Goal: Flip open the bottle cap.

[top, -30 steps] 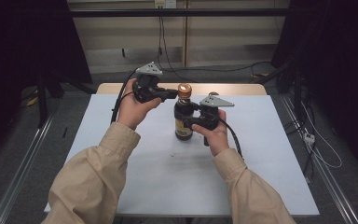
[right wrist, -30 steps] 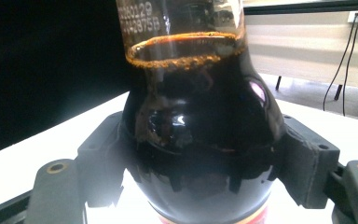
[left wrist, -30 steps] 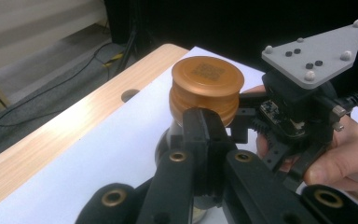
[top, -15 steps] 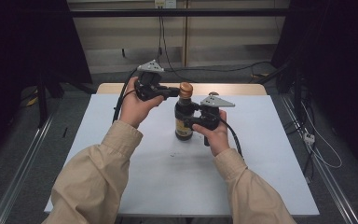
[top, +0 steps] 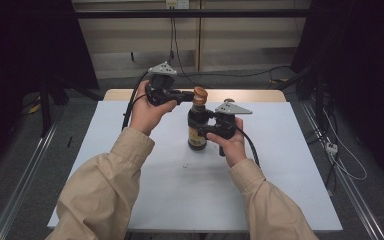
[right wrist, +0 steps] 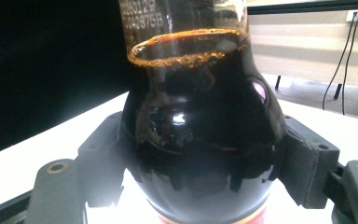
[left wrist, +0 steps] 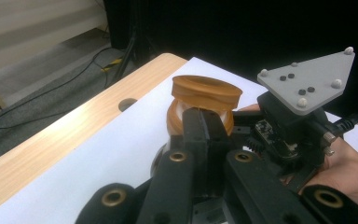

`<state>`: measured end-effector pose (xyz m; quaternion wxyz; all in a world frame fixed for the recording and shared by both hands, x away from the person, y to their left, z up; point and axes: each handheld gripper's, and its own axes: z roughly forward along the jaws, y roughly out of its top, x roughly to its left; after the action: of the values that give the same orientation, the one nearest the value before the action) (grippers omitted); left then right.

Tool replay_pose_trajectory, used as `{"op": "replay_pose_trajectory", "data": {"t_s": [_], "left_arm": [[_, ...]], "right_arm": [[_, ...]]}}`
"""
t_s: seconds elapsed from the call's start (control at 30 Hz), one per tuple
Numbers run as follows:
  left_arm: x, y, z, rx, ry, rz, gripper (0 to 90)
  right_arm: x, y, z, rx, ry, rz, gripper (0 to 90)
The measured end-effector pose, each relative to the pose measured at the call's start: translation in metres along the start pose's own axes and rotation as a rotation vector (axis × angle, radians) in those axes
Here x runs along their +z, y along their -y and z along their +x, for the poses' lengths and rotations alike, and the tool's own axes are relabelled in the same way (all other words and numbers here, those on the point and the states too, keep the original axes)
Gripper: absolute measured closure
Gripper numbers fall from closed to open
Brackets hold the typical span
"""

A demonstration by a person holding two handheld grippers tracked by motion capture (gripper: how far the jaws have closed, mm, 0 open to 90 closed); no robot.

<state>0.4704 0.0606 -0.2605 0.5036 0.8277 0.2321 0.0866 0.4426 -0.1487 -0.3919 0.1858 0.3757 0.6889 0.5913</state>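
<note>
A glass bottle (top: 197,132) of dark liquid stands upright on the white table (top: 280,170), topped by an orange-brown cap (top: 199,94). My right gripper (top: 199,126) is shut on the bottle's body; in the right gripper view its pads (right wrist: 105,163) press both sides of the round shoulder of the bottle (right wrist: 200,140). My left gripper (top: 189,95) reaches in from the left at cap height. In the left gripper view its jaws (left wrist: 205,128) are pressed together, tips against the lower ring of the cap (left wrist: 206,91), under the lid's rim. The right gripper (left wrist: 293,130) sits just behind.
A wooden strip (top: 130,94) edges the table's far side. Cables (top: 340,160) trail on the floor at right, and metal rails (top: 25,170) run along both sides. Dark curtains stand left and right.
The left gripper has edged slightly upward at the cap. The bottle and the right gripper have stayed put.
</note>
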Motion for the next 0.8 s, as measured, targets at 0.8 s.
{"op": "replay_pose_trajectory", "data": {"t_s": [0.8], "left_arm": [[0.005, -0.013, -0.006, 0.001, 0.01, -0.059, 90.0]], "right_arm": [[0.001, 0.0, 0.001, -0.009, -0.003, 0.004, 25.8]]}}
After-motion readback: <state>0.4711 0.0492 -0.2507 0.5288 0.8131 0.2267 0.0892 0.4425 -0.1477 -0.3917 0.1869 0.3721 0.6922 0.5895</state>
